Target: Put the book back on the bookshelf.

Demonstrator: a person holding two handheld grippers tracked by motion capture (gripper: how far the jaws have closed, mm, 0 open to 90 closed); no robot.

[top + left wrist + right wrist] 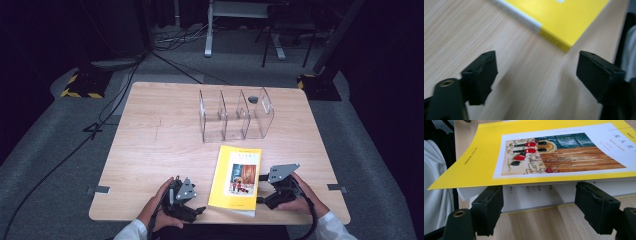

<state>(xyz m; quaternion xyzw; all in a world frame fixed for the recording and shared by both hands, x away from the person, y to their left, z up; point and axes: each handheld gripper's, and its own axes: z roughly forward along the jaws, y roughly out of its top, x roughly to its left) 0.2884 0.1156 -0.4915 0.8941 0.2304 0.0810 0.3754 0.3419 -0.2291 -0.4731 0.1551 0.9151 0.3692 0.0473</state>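
A yellow book (235, 180) with a picture on its cover lies flat near the table's front edge. My left gripper (200, 210) is just left of it, low over the wood. In the left gripper view its jaws (536, 70) stand open with bare table between them, and the book's corner (559, 15) lies ahead. My right gripper (261, 189) is at the book's right side. In the right gripper view its jaws (539, 197) stand wide apart at the page edge, under the slightly raised cover (554, 152). Nothing is pinched.
A clear acrylic file holder (235, 115) with several upright dividers stands at the back middle of the wooden table (150, 140). A small dark round spot (253, 99) sits beside it. A white sleeve (436, 182) is near the front edge.
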